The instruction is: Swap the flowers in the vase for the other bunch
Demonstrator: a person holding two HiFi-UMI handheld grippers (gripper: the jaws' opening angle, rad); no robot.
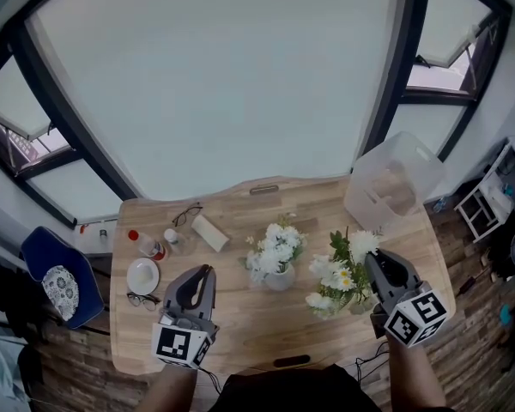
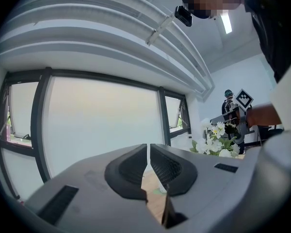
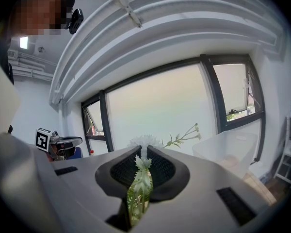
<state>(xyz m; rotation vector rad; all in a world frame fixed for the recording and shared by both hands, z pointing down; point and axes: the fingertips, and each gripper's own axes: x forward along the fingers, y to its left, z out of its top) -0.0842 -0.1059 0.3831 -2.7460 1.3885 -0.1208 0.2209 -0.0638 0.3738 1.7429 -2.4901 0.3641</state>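
Left gripper (image 1: 202, 270) sits closed and empty above the wooden table (image 1: 240, 333); right gripper (image 1: 371, 260) pinches a white bunch (image 1: 339, 277) by its stems, seemingly just beside the flower-filled vase (image 1: 281, 278).

A broad frosted window (image 1: 215, 75) in dark frames spans 10 to 2 o'clock, bright with even daylight. A smaller side pane (image 1: 451, 45) at 2 o'clock stands tilted open. The wooden worktop (image 1: 240, 333) lies at 6 o'clock over a dark plank floor (image 1: 69, 354). A blue chair (image 1: 56, 277) stands at 8 o'clock and a white rack (image 1: 489, 202) at 3 o'clock. A ceiling strip light (image 2: 226, 22) glows.
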